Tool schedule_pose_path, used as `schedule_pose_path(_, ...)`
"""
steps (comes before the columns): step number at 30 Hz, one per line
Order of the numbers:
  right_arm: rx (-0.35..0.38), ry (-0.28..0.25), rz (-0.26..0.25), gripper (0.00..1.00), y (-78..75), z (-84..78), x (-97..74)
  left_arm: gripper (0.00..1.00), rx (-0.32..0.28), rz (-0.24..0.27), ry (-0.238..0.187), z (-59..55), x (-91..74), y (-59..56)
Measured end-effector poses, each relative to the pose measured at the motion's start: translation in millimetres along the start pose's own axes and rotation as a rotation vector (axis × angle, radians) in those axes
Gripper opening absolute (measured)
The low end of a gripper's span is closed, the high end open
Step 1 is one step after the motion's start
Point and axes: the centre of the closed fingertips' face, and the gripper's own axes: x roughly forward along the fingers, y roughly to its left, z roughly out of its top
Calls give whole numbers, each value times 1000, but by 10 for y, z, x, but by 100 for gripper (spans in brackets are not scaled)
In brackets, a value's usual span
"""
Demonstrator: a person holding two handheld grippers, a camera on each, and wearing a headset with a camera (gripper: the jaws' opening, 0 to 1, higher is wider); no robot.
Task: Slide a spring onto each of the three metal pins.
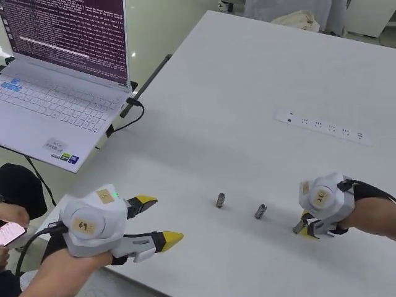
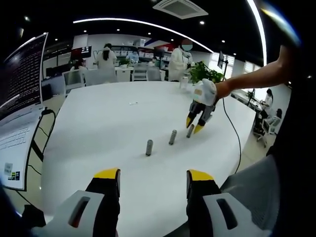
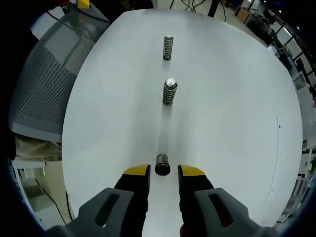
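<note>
R gripper [image 3: 164, 171] tips parted, near spring [image 3: 162, 165] btwn them, gaps both sides. Mid spring [image 3: 169, 92], far spring [image 3: 168, 47] beyond tips. L gripper [image 2: 153, 174] wide open.

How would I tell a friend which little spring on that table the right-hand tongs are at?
Start at the big white table and find the row of three springs. Yours is the end spring, sitting between the yellow tips of the right tongs; the middle spring and the far spring stand in the open.
</note>
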Motion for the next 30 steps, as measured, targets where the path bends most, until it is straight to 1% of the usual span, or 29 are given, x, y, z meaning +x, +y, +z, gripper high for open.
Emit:
schedule_pose_path(4, 24, -11, -24, 23, -23, -30, -40, 49, 1, -6, -1, 2, 3, -7)
schedule_pose_path(6, 47, -29, -37, 23, -28, -29, -70, 49, 4, -10, -2, 8, 3, -18)
schedule_pose_path(9, 104, -64, -69, 25, -32, -32, -122, 49, 4, -12, -7, 18, -1, -18)
schedule_pose_path(14, 147, -78, -92, 26, 23, -88, -142, 48, 3, -12, -16, 31, -24, -14)
schedule_pose_path(16, 177, -96, -108, 26, 37, -100, -153, 47, 5, -10, -18, 31, -34, -12)
schedule_pose_path(20, 248, -137, -157, 26, 41, -132, -198, 47, 4, -6, -22, 29, -43, -2)
schedule_pose_path(22, 294, -164, -169, 26, 75, -147, -216, 47, 7, -7, -23, 35, -48, -8)
schedule_pose_path(23, 300, -166, -168, 26, 84, -151, -216, 47, 8, -9, -23, 36, -50, -14)
schedule_pose_path(25, 337, -178, -150, 26, 174, -195, -209, 47, 11, -14, -22, 32, -46, -25)
schedule_pose_path(28, 358, -186, -167, 26, 248, -243, -218, 47, 12, -20, -20, 22, -32, -38)
schedule_pose_path(29, 375, -198, -175, 26, 265, -244, -227, 47, 14, -23, -18, 19, -28, -49)
schedule_pose_path(30, 413, -229, -192, 26, 279, -224, -248, 47, 15, -25, -18, 19, -24, -56)
